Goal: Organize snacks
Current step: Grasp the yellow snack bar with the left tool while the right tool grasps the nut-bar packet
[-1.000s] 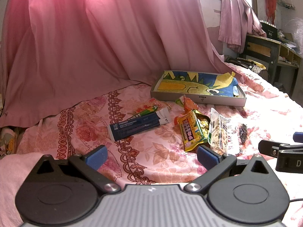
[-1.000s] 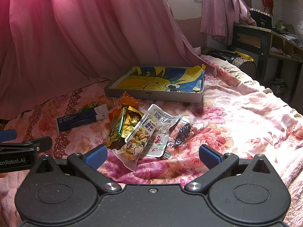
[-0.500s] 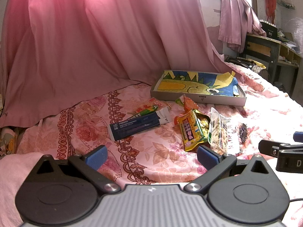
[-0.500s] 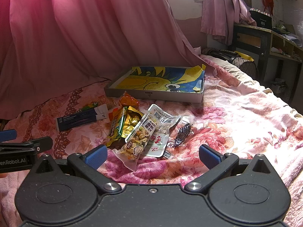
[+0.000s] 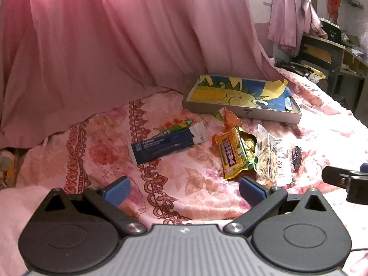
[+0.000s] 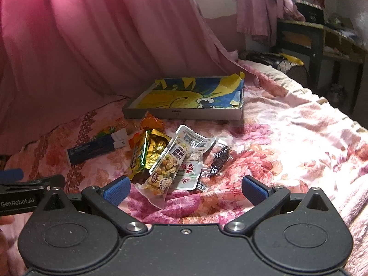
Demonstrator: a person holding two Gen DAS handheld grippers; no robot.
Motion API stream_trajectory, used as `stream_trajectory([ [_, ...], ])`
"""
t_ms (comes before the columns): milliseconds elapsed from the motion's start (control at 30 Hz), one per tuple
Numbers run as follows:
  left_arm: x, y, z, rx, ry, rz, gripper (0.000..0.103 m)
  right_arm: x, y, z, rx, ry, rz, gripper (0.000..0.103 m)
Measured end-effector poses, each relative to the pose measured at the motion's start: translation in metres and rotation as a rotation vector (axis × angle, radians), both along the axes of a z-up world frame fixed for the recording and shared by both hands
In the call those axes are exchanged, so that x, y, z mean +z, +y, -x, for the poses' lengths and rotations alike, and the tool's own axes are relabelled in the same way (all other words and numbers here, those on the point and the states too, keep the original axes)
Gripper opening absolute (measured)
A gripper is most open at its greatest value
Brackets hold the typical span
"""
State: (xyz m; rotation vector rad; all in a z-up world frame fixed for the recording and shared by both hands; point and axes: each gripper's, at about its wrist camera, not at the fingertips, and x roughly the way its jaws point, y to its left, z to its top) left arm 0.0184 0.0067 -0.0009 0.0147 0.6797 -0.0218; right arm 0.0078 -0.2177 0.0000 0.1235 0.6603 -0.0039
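Here both our left gripper (image 5: 182, 189) and right gripper (image 6: 185, 189) gape wide, empty; we should pinch the nut packet (image 6: 166, 169) at its edge; box (image 6: 184, 115) waits beyond.

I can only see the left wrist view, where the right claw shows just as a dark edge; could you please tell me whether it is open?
Observer: Yes. In the right wrist view the right claw is wide open, with nothing gripped.
Operator: Thank you. Which snack lies nearest to it?
Observer: The nut packet. Its near end shows just inside the claw's left finger.
Operator: Is that packet lying on anything?
Observer: It overlaps a white pouch with red characters. A dark wrapped candy lies just to that pouch's right.
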Motion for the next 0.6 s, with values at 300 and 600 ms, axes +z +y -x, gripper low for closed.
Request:
stream_trajectory([
  [300, 0.002, 0.008, -0.057, -0.066, 0.094, 0.028, 0.103, -0.006, 0.000, -0.030, 0.011, 0.060, -0.041, 0.102],
  [600, -0.009, 0.006, -0.127, -0.179, 0.151, 0.123, 0.103, -0.024, 0.006, -0.079, 0.038, 0.131, -0.075, 0.102],
])
